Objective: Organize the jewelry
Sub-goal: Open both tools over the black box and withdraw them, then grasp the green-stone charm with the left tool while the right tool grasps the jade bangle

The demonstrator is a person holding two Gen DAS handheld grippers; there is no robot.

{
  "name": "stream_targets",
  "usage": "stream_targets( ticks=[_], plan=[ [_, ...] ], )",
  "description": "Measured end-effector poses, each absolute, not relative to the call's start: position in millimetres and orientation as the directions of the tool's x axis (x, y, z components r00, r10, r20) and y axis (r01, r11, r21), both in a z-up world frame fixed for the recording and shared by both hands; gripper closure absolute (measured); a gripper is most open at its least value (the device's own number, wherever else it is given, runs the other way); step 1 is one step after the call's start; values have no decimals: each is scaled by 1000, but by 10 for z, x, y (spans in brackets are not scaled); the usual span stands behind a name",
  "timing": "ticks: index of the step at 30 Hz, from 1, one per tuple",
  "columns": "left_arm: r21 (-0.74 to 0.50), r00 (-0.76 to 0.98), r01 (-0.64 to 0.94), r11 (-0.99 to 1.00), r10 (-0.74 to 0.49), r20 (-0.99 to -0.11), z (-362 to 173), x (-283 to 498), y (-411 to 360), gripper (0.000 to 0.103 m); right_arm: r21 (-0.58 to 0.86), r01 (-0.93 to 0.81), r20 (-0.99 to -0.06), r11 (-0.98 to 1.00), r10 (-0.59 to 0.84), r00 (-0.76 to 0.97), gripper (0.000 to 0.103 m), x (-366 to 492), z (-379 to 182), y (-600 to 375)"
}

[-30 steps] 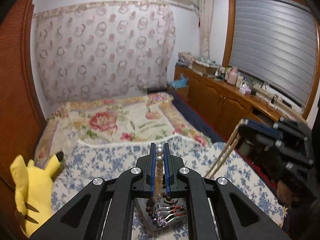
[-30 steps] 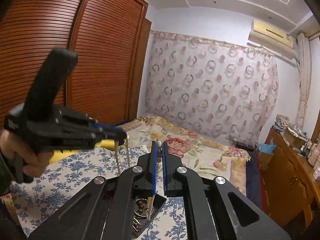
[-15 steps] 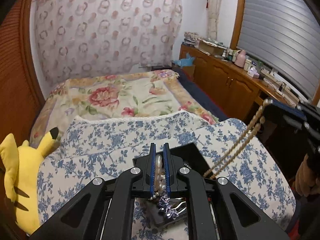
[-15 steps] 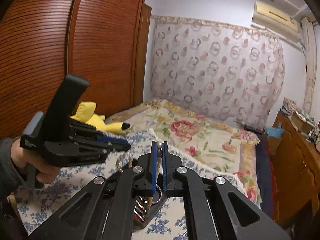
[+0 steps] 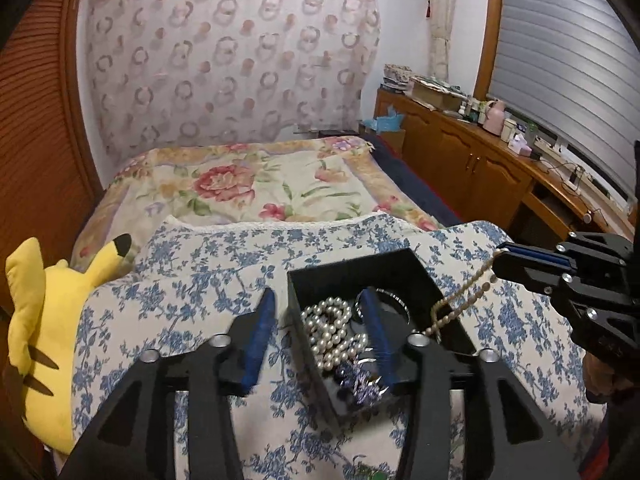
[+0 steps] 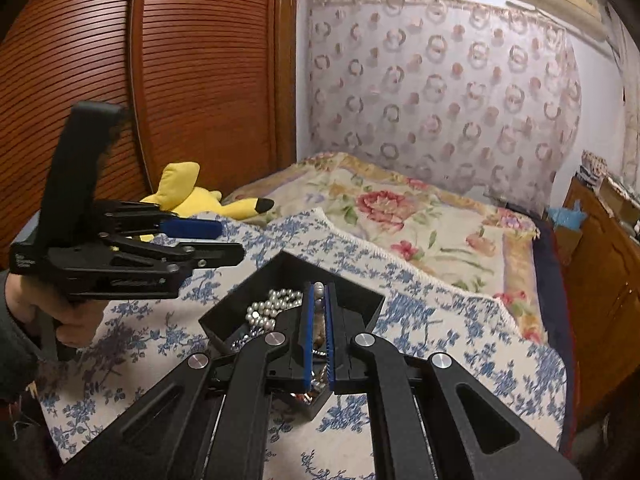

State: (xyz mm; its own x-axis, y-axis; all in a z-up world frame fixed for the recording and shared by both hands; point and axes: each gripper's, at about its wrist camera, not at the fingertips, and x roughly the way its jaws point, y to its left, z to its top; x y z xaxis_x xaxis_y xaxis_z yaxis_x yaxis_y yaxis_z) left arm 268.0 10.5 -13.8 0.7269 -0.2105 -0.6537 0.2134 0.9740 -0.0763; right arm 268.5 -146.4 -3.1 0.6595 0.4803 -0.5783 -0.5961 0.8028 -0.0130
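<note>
pearl necklace (image 5: 334, 330): sitting in a heap inside the black box (image 5: 362, 266) on the bed (image 5: 192, 276), with a beaded strand running up out of the box to the right hand-held gripper. Can't tell if that strand is part of the white pile or a separate darker string.

left hand-held gripper (image 5: 320, 336): wide open, nothing in it, one finger outside the box's left wall and the other over the jewelry.

right hand-held gripper (image 6: 319, 334): clamped on the strand, beads visible between the blue pads in its own view; from the left view you can see the strand (image 5: 466, 294) hanging off its tip down into the box.

how it'll handle, my guess: light, totally floppy, zero stiffness, so it goes wherever gravity says. Round glossy beads are probably slippery and want to roll out of a pinch.

where to grab: I'd pinch across the string between beads or squarely on one bead, near an end, not in the heap.

tangle risk: there's a purple sparkly piece (image 5: 360, 380) and some metal rings right by the pearls, so a loop could snag. Yanking a strung necklace seems like a good way to break it.

box: looks light, could shift on the soft quilt if the strand catches.
</note>
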Motion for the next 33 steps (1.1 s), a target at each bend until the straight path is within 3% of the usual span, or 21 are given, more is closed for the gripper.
stream_targets(
  ticks=[2,4,6,8,16,19,23,26,33],
  plan=[
    [-52,736,202,978,-187,-650,-180,2609,100,30,-14,-581,-586,814,464,665,96,2689,-78,-1462],
    [-17,745,195,981,-159,-648,-211,2548,80,26,-22,-555,-588,832,438,680,92,2682,-109,-1477],
    [10,753,186,982,-136,-644,-236,2490,70,21,-1,-559,-589,829,452,670,73,2667,-126,-1506],
    [22,756,186,982,-128,-642,-270,2415,58,17,9,-556,-583,831,456,672,67,2643,-135,-1528],
    [24,748,187,982,-126,-652,-417,2143,18,14,37,-536,-577,843,456,678,66,2426,-211,-1715],
    [17,748,175,984,-122,-652,-467,2002,30,13,45,-532,-580,846,455,675,58,2252,-286,-1795],
    [-1,745,177,984,-134,-654,-520,1805,18,12,56,-520,-586,852,449,674,56,2058,-378,-1878],
    [-6,743,179,984,-139,-655,-566,1657,6,11,77,-517,-603,852,453,657,43,1880,-504,-1928],
    [-43,731,167,985,-153,-665,-683,1394,63,11,90,-534,-661,841,451,600,41,1571,-807,-1872]
  ],
)
